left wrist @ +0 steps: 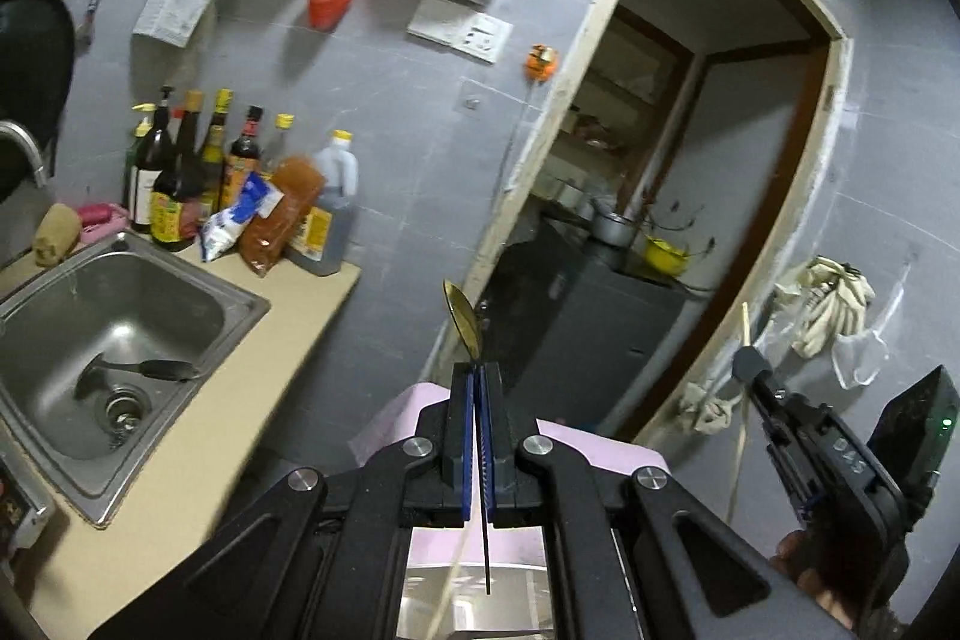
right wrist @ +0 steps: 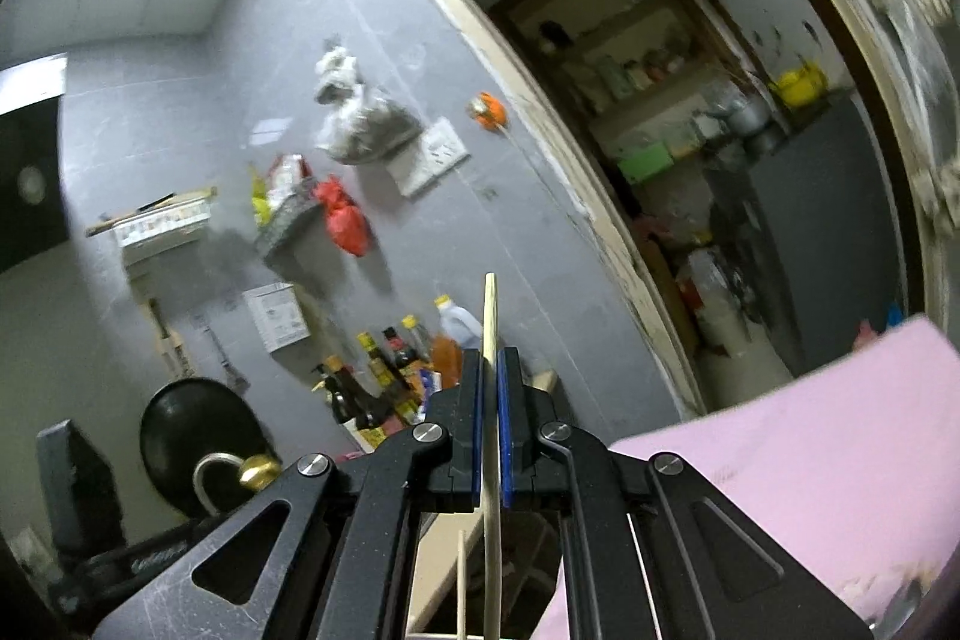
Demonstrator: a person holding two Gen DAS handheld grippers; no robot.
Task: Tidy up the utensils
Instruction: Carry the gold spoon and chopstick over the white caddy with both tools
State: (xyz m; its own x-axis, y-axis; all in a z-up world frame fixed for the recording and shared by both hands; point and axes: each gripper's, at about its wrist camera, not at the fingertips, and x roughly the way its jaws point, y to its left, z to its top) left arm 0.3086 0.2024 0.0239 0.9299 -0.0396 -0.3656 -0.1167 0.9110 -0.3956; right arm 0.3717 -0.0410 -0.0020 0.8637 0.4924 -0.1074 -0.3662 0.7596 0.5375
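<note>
Between the left gripper (left wrist: 479, 370) fingers (left wrist: 463, 403): a spoon (left wrist: 464, 319), clamped by its thin handle, pads fully closed on it. Bowl sticks out past the tips, edge-on and tilted a bit left; handle tail runs back under the jaws toward the camera. Gripping mid-handle looks deliberate: it leaves the bowl end free to drop into whatever holder comes next.

Right gripper (right wrist: 491, 370) is closed as well, on a pale wooden chopstick (right wrist: 490, 316). Stick stands close to upright, top end well above the tips, lower end hanging below the jaws. A second pale stick (right wrist: 460, 586) shows down low just left of it; can't tell if that one is pinched too or just lying behind.

Both tools are up in the air, off the table (left wrist: 198, 400), facing the grey tiled wall and doorway. The left view shows the right gripper far right with its stick, well apart from the spoon.

Sink (left wrist: 78, 340) near left holds a dark-handled utensil (left wrist: 138, 370), not yet collected. Pink sheet (right wrist: 810, 430) lies low right.

No holder or drawer visible, so I can't tell the destination. My read: carry phase, one item per hand.
</note>
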